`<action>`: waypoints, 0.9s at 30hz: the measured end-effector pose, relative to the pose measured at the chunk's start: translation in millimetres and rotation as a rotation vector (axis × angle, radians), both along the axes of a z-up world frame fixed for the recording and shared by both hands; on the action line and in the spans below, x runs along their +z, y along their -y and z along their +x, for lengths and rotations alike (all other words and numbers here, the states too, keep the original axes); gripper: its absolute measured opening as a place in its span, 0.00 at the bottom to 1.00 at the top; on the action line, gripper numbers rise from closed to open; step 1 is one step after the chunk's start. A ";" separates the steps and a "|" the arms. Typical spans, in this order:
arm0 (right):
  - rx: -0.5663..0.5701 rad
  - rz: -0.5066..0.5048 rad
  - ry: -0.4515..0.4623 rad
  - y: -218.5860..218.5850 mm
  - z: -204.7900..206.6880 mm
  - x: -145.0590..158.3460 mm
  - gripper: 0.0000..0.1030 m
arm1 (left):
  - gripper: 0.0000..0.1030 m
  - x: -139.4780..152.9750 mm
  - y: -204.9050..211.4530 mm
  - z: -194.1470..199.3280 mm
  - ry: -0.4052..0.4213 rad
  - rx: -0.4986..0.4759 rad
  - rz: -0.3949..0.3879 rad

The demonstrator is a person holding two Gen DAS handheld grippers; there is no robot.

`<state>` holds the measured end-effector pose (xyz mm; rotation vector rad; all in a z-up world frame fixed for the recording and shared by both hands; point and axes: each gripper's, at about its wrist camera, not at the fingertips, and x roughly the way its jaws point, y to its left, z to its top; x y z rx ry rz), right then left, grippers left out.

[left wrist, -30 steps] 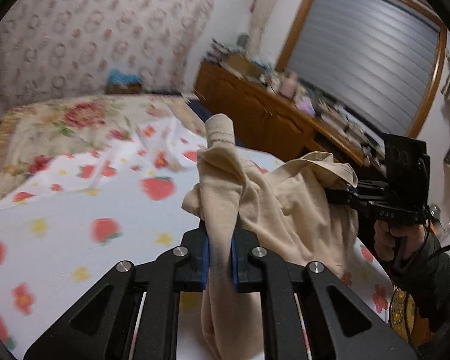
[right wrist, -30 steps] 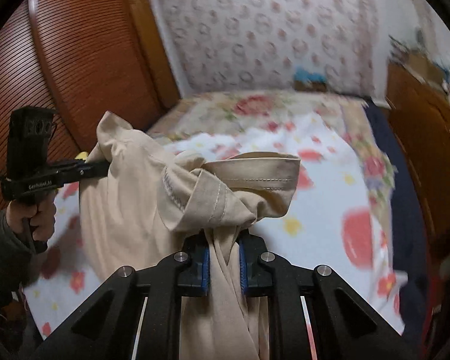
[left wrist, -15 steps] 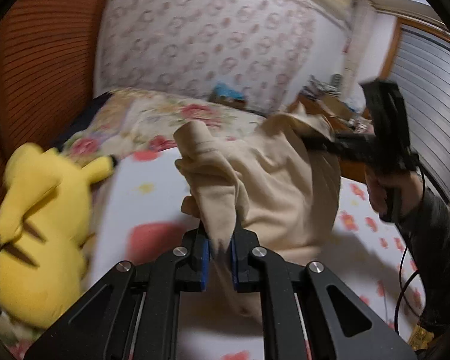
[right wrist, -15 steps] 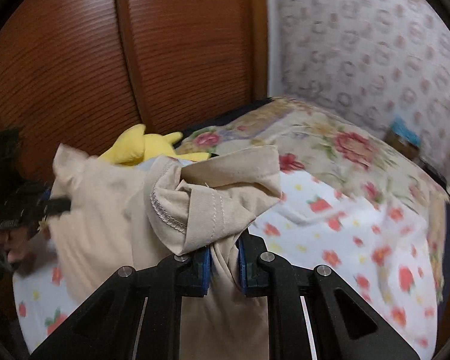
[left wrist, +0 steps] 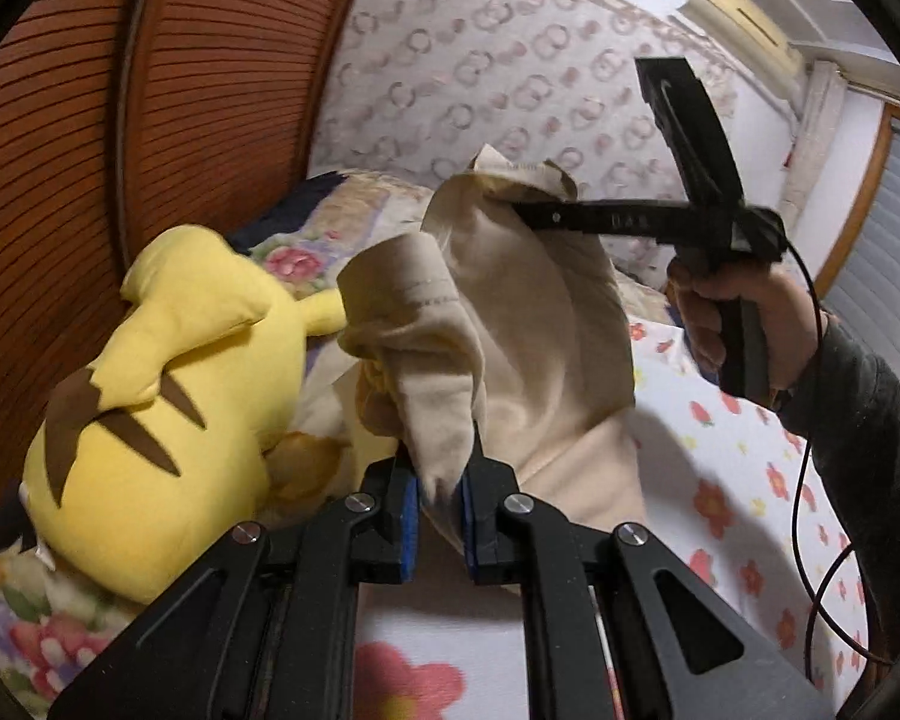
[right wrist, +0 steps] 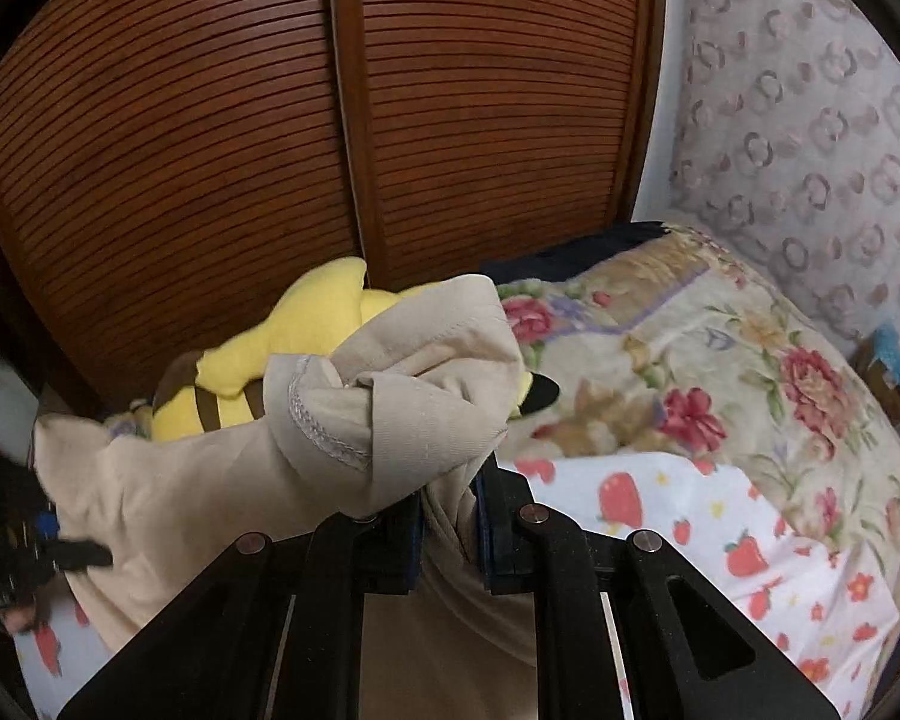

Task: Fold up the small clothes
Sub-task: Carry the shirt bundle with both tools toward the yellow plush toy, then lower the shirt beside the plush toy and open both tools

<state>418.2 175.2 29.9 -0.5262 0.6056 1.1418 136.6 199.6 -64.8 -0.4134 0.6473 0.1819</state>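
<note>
A beige garment [left wrist: 534,324] hangs in the air between both grippers above the bed. My left gripper [left wrist: 441,498] is shut on one bunched corner of it. My right gripper [right wrist: 447,510] is shut on another corner, with a folded hem [right wrist: 390,396] flopped over its fingers. In the left wrist view the right gripper [left wrist: 510,204] shows at the upper right, pinching the cloth's top edge. The left gripper's body is a dark blur at the far left of the right wrist view [right wrist: 24,546].
A yellow plush toy [left wrist: 168,408] lies on the bed at the left, close to the garment, also in the right wrist view [right wrist: 306,342]. A strawberry-print sheet [left wrist: 744,480] and a floral quilt [right wrist: 720,354] cover the bed. A louvered wooden wardrobe [right wrist: 330,120] stands behind.
Both grippers have swung left with the garment, from facing the dresser and window to facing the wardrobe and the plush toy. The grips on the cloth have not changed.
</note>
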 end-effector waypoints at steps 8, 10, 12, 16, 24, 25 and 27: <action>-0.159 0.072 0.023 11.7 18.6 -12.5 0.38 | 0.17 -11.4 -2.2 -3.5 -0.073 0.001 0.005; -0.195 0.098 0.067 17.6 17.2 -14.1 0.38 | 0.22 -8.4 -1.9 -8.8 -0.073 0.005 0.011; -0.197 0.113 0.037 25.5 16.4 -18.3 0.38 | 0.38 -7.8 -3.8 -12.5 -0.072 0.013 0.008; -0.184 0.081 0.011 36.1 9.6 -35.0 0.38 | 0.66 -4.1 -7.9 -20.2 -0.063 0.026 0.030; -0.246 0.043 -0.074 38.1 17.6 -72.9 0.38 | 0.80 13.1 12.1 -28.8 -0.019 0.015 0.188; -0.250 0.053 -0.075 40.2 16.4 -72.4 0.38 | 0.80 14.8 16.3 -28.5 -0.017 0.009 0.197; -0.273 0.069 -0.072 46.6 10.5 -69.2 0.38 | 0.80 17.3 23.4 -27.0 -0.017 -0.004 0.209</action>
